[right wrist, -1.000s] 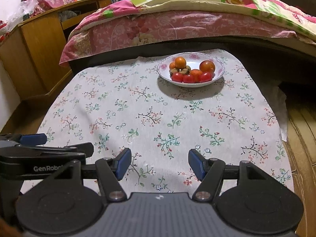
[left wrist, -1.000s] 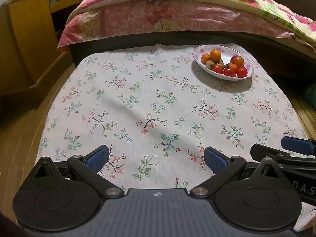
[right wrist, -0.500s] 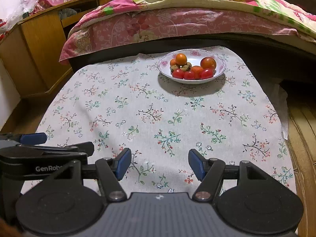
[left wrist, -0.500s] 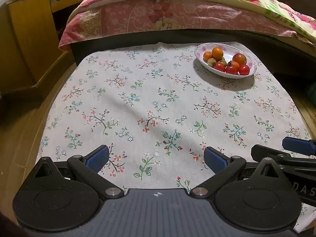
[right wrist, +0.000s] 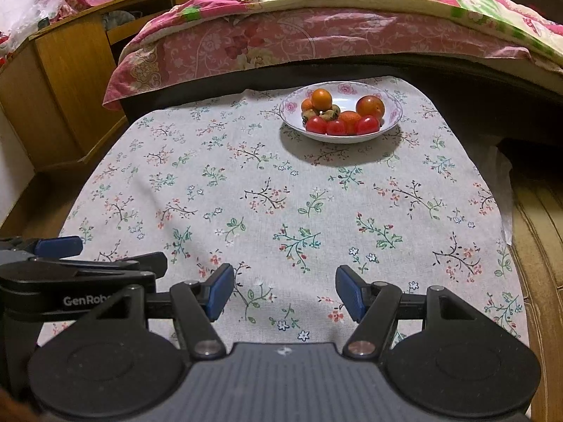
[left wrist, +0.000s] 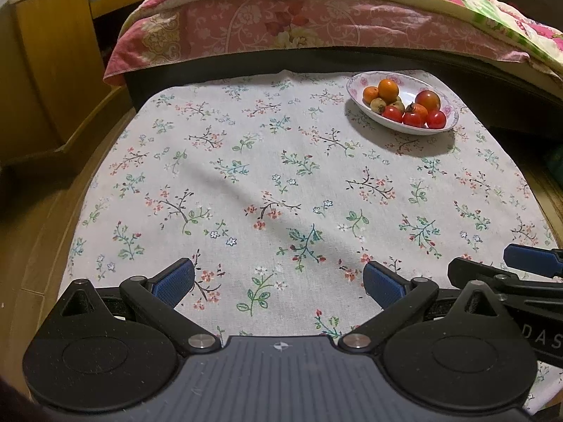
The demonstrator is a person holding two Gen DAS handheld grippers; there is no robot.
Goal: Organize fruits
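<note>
A white floral bowl [left wrist: 359,100] [right wrist: 394,119] stands at the far right of the flowered tablecloth [left wrist: 281,183] [right wrist: 281,204]. It holds oranges [left wrist: 388,89] [right wrist: 321,99], red tomatoes [left wrist: 412,119] [right wrist: 336,127] and some small brownish fruits [right wrist: 329,115]. My left gripper [left wrist: 278,283] is open over the near edge of the cloth, nothing between its blue pads. My right gripper [right wrist: 284,292] is likewise open and empty, far short of the bowl. Each gripper shows at the other view's edge.
A bed with a pink floral quilt [left wrist: 281,24] [right wrist: 299,38] runs along the table's far side. A wooden cabinet [left wrist: 49,63] [right wrist: 63,81] stands at the left. Wooden floor [right wrist: 538,246] lies to the right of the cloth.
The bowl sits slightly higher in both views than a second ago; otherwise both grippers hold still with the same opening.
</note>
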